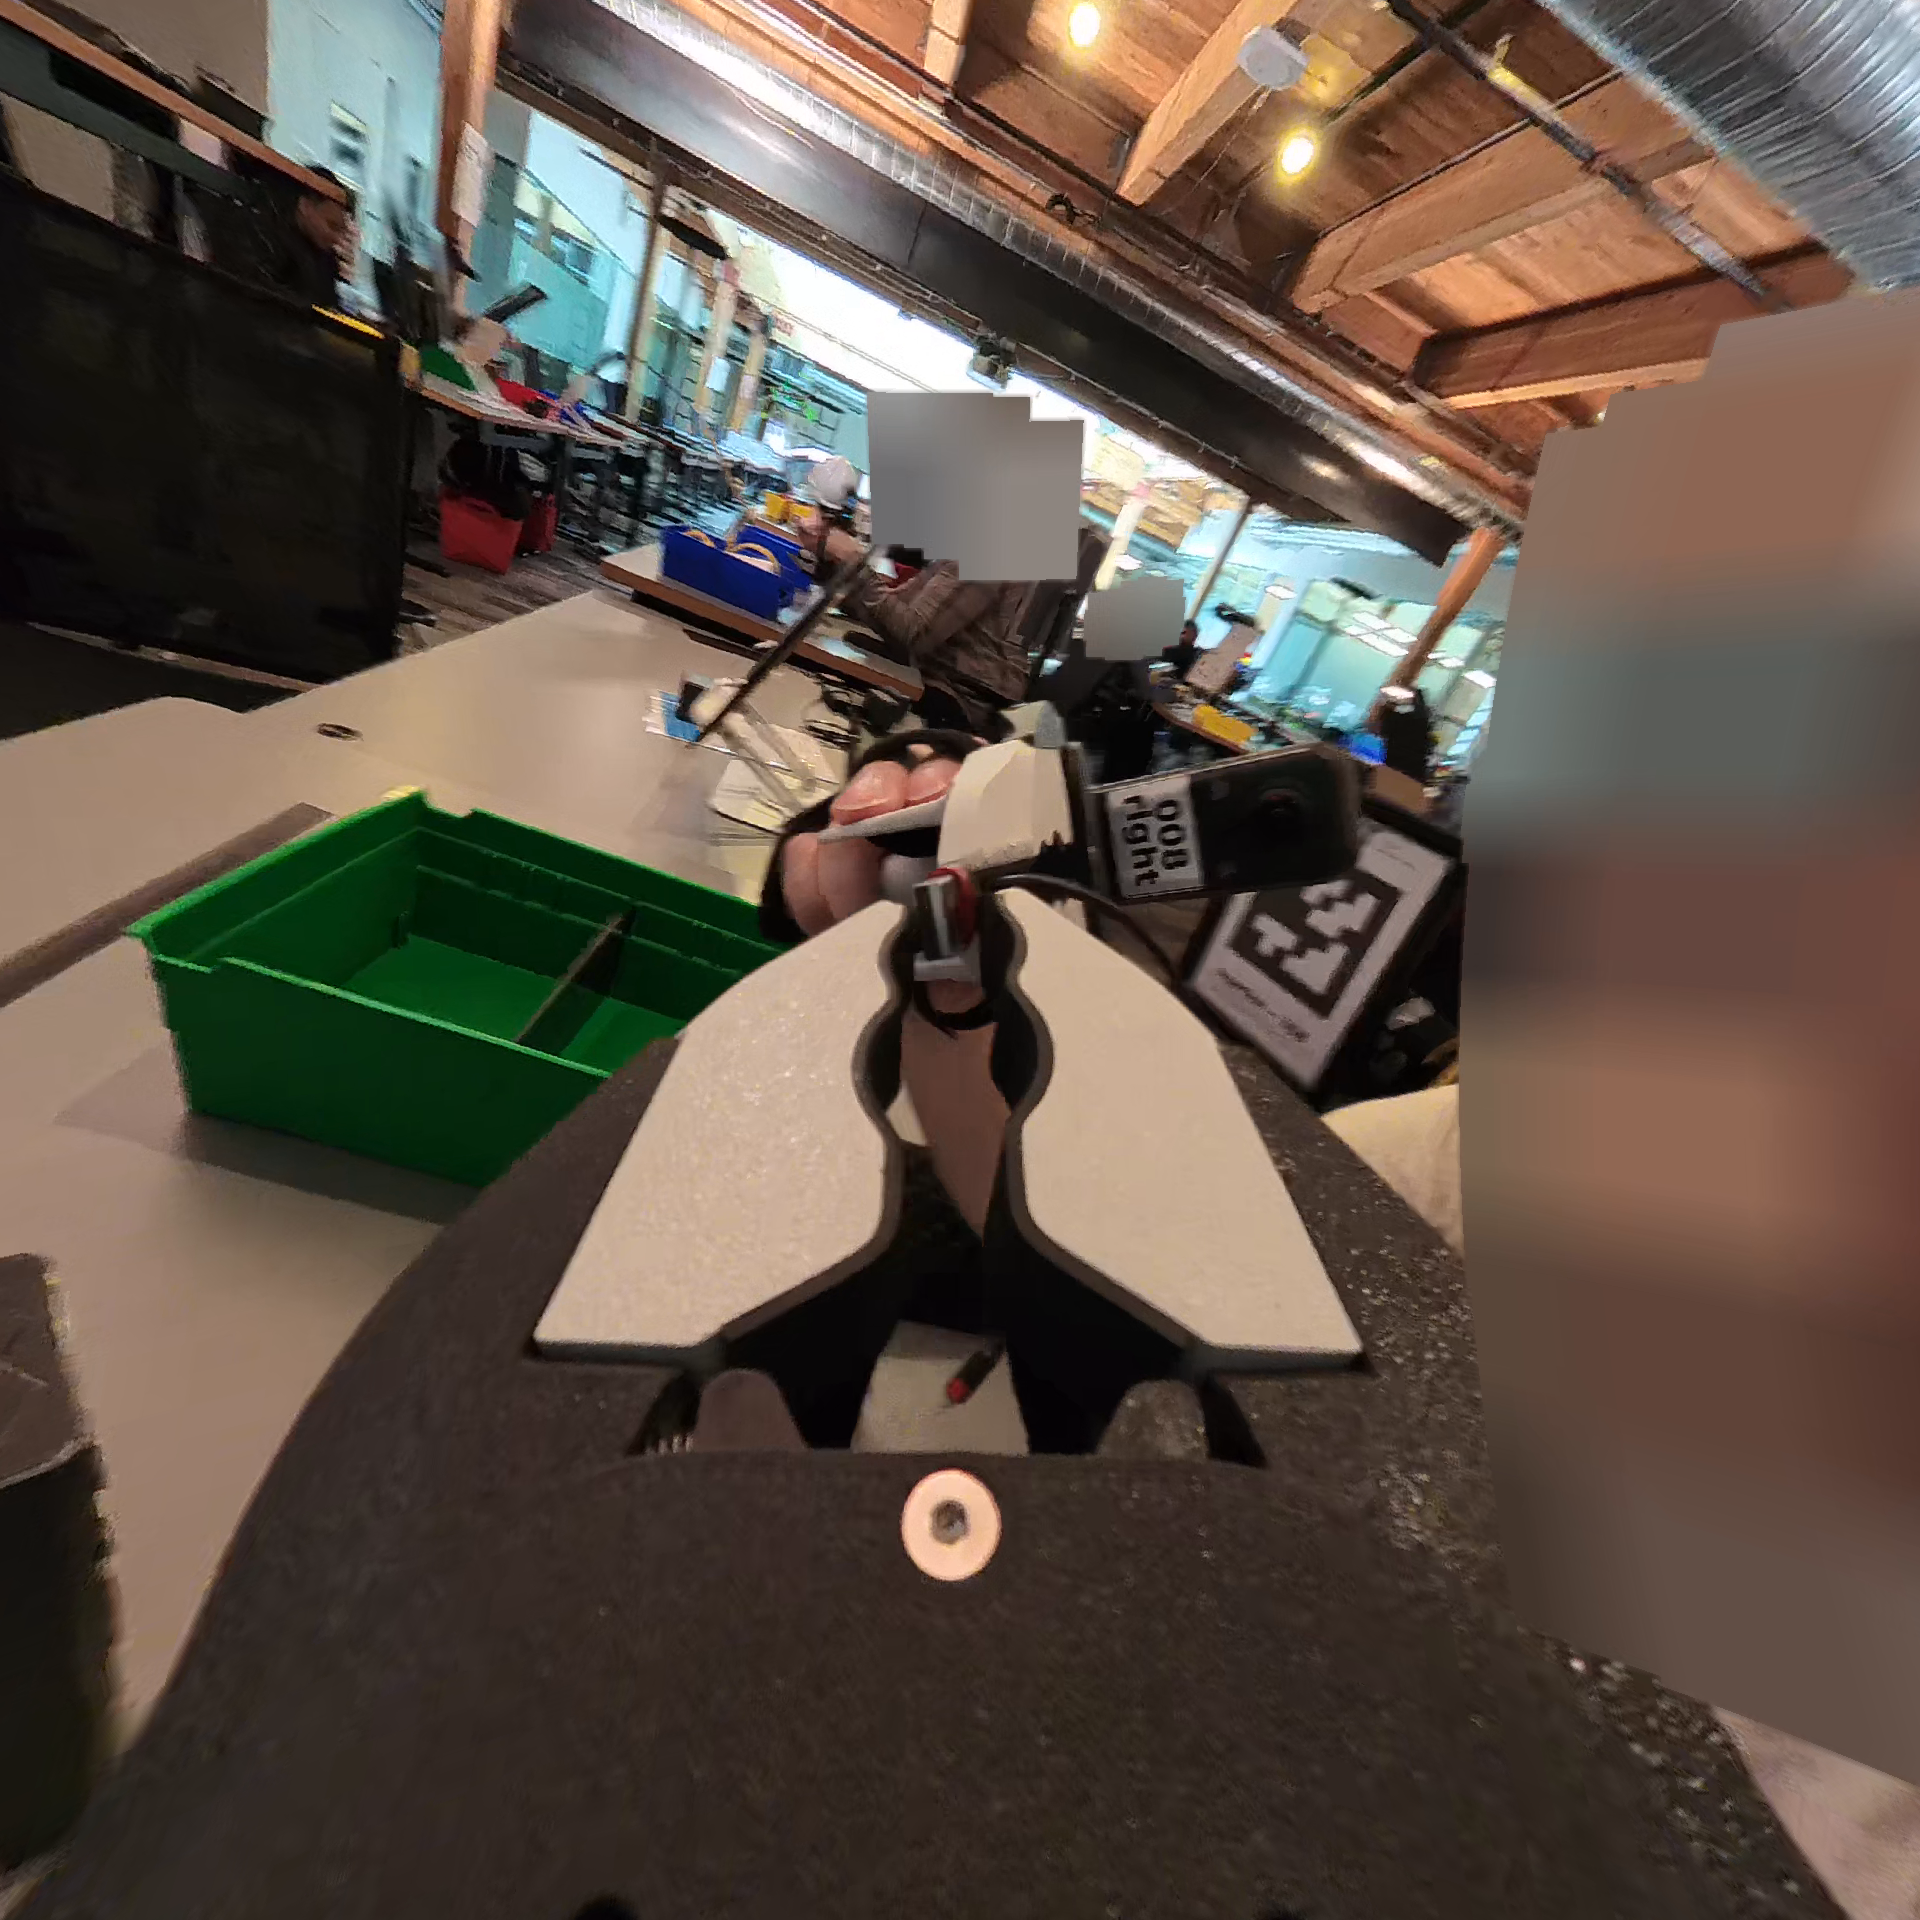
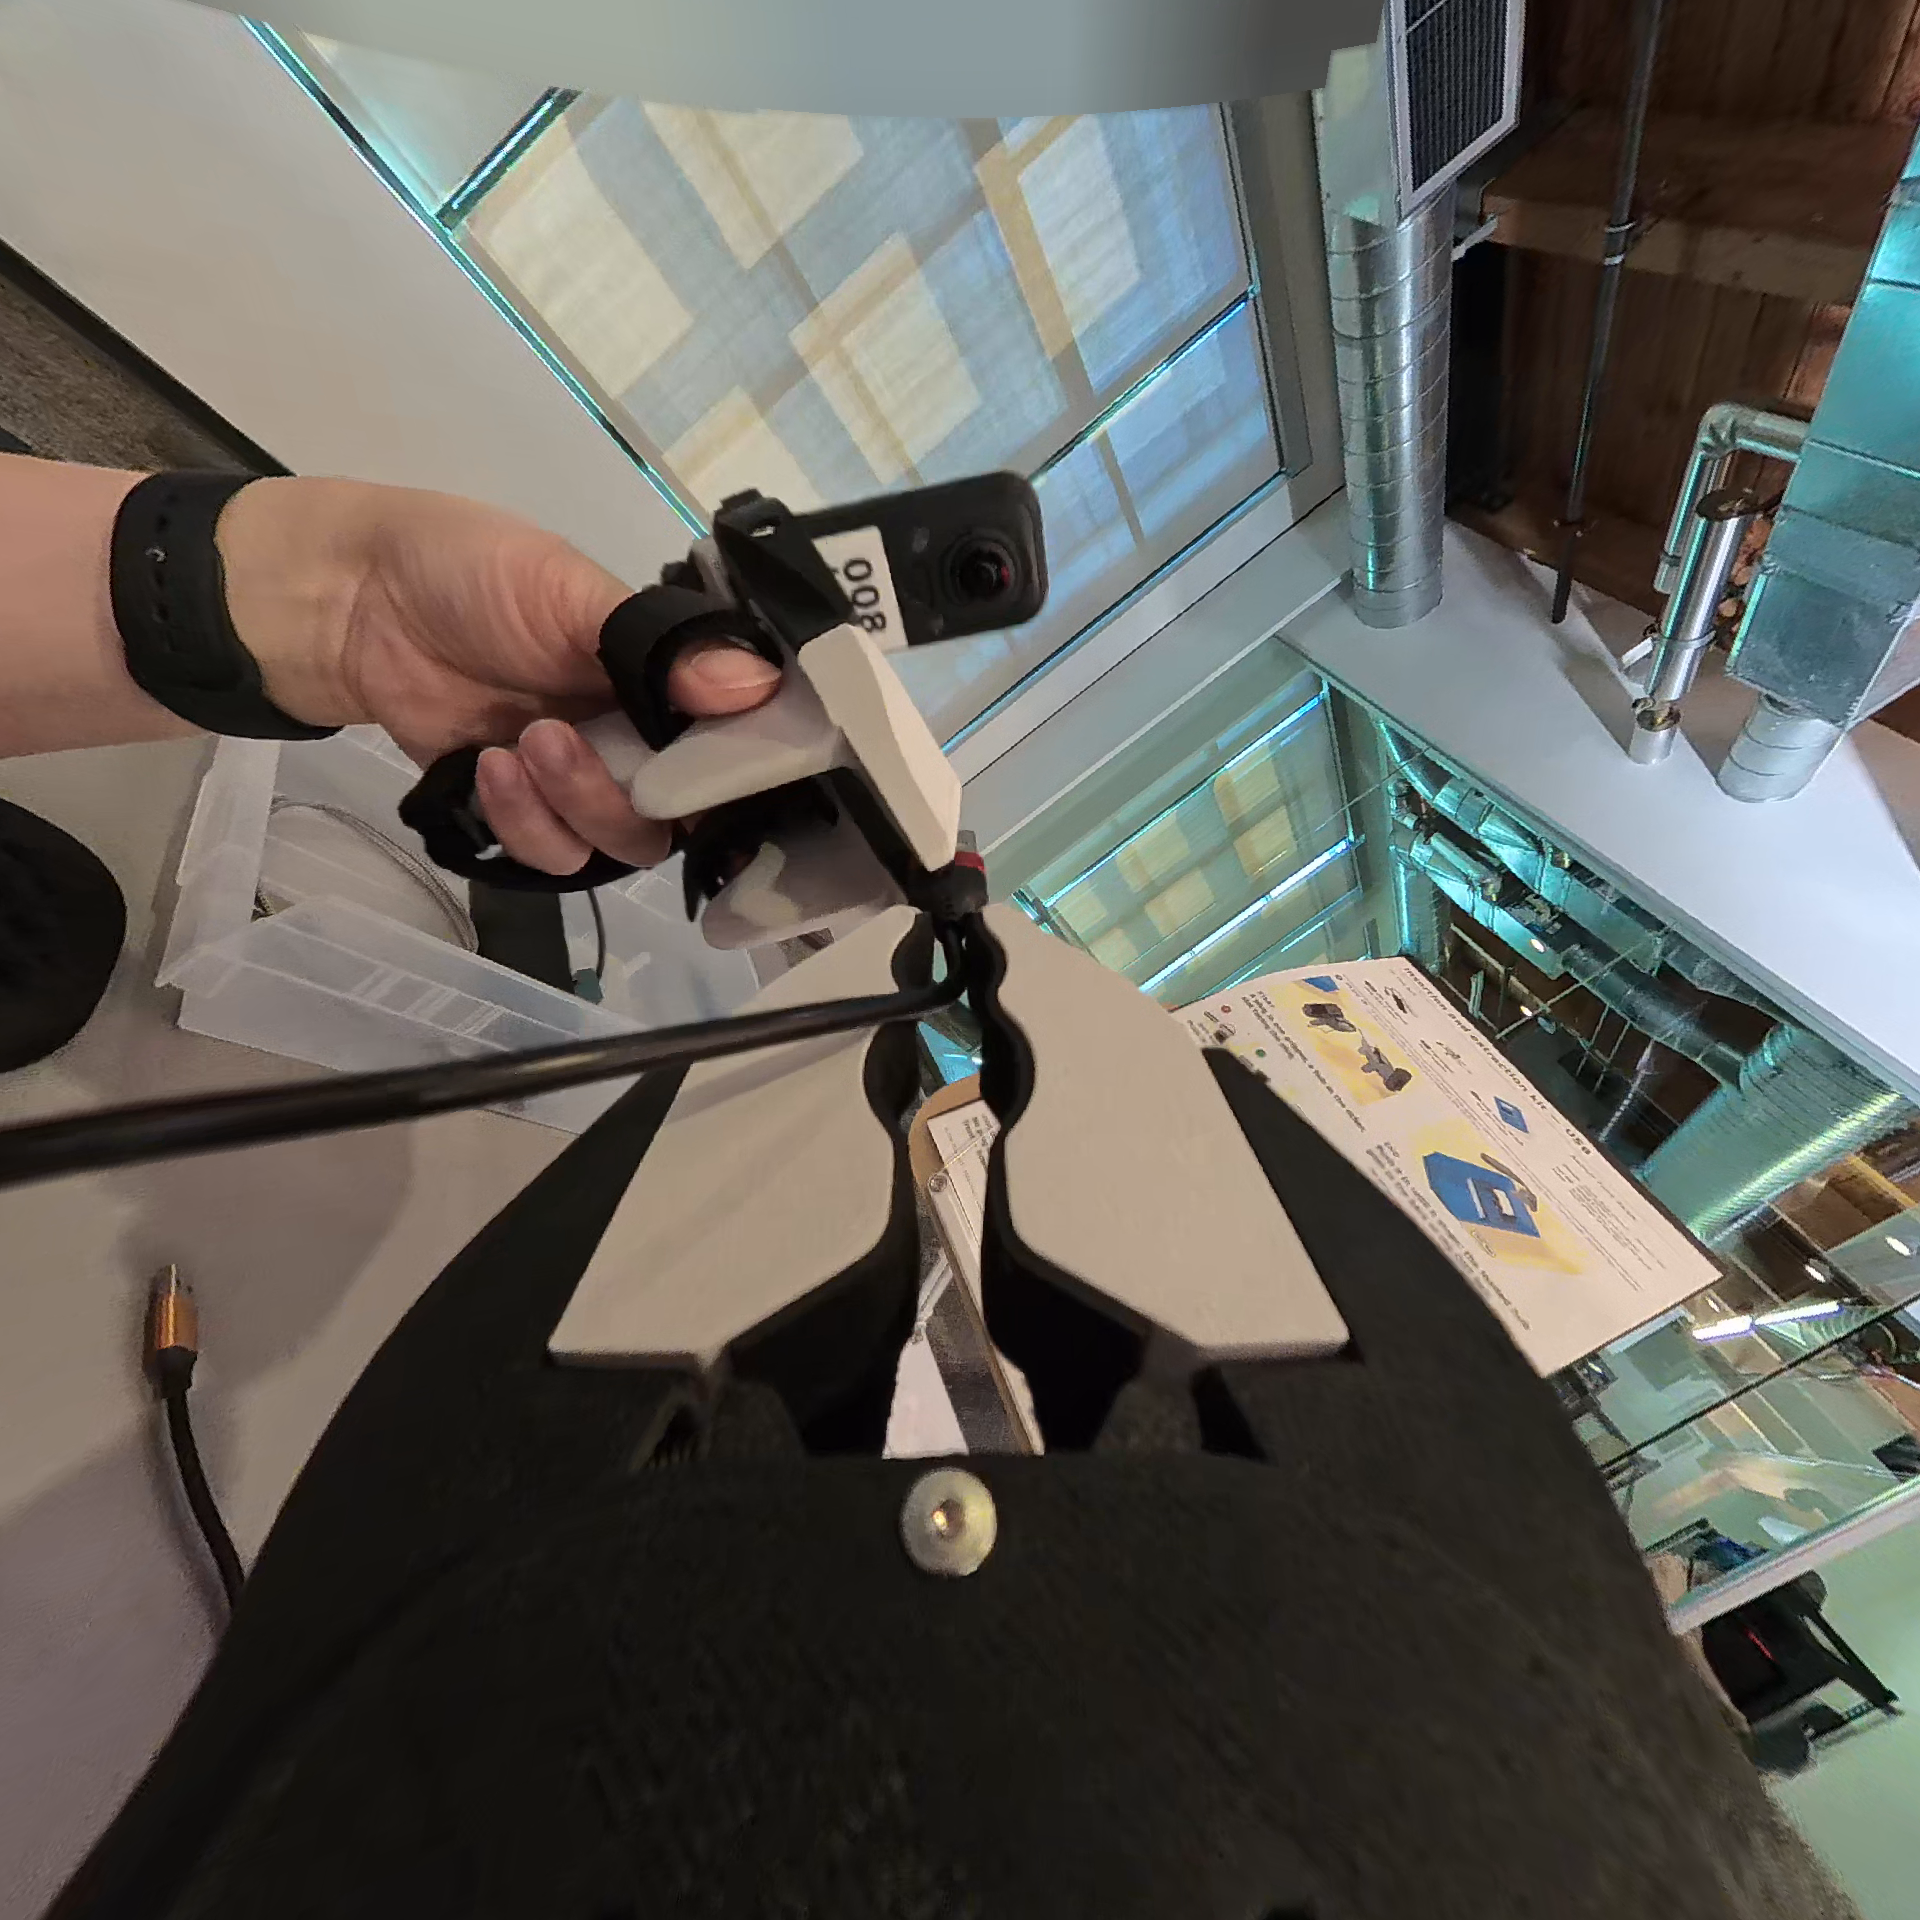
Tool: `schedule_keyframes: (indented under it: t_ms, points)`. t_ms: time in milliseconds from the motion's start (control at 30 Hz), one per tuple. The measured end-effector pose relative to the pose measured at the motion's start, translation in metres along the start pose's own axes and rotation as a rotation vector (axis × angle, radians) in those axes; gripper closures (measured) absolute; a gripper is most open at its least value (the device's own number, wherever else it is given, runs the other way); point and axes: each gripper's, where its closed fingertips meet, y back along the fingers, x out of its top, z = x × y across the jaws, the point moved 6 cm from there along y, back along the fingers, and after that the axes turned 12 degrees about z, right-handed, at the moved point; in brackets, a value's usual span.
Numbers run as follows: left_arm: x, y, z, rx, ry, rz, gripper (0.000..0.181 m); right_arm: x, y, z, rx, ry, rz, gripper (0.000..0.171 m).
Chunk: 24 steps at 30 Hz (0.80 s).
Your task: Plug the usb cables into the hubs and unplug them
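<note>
The USB plug [image 1: 940,914], a metal connector with a red-and-grey collar, is held in mid-air at the fingertips of the left gripper [image 1: 948,961], whose two pale fingers are closed on it. In the right wrist view the same plug [image 2: 968,868] appears with its black cable [image 2: 468,1086] running down between the fingertips of the right gripper [image 2: 971,971]; these fingers are closed on the cable just behind the plug, and the cable then trails off to the left, over the table [image 2: 312,1299]. Both tools thus grip one cable, tip to tip and raised well above the work surface; the grasp looks like a handover or a re-seating of the plug.

No hub is visible in either view, so whether any insertion has been made cannot be told. Judged from the pictures, this plug is free and uninserted, and the plugging and unplugging steps remain for it.

A second cable with a copper-coloured connector [image 2: 171,1314] lies loose on the table. Farther out are a green bin [image 1: 416,966], clear plastic trays [image 2: 343,935] and a printed instruction sheet [image 2: 1455,1143].
</note>
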Motion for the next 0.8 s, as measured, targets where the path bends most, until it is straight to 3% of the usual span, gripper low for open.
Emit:
schedule_keyframes:
  t_ms: [100, 233, 300, 500, 667, 800]
  points:
    - [0.01, 0.009, -0.012, 0.192, -0.206, 0.056, 0.138, 0.002, 0.008, 0.012, -0.055, -0.004, -0.002, 0.164]
    - [0.016, 0.035, -0.053, 0.669, -0.572, 0.135, 0.124, 0.004, 0.031, 0.036, -0.151, -0.031, -0.017, 0.165]
    - [0.005, 0.037, -0.072, 0.768, -0.676, 0.149, 0.117, 0.004, 0.043, 0.046, -0.188, -0.048, -0.013, 0.164]
    - [-0.06, 0.042, -0.12, 0.882, -0.729, 0.187, 0.104, 0.004, 0.063, 0.061, -0.248, -0.06, -0.015, 0.164]
    - [-0.113, 0.04, -0.152, 0.922, -0.635, -0.017, 0.106, 0.003, 0.063, 0.061, -0.248, -0.055, -0.018, 0.164]
    - [-0.128, 0.045, -0.17, 0.917, -0.493, -0.08, 0.113, 0.0, 0.063, 0.061, -0.239, -0.119, 0.025, 0.164]
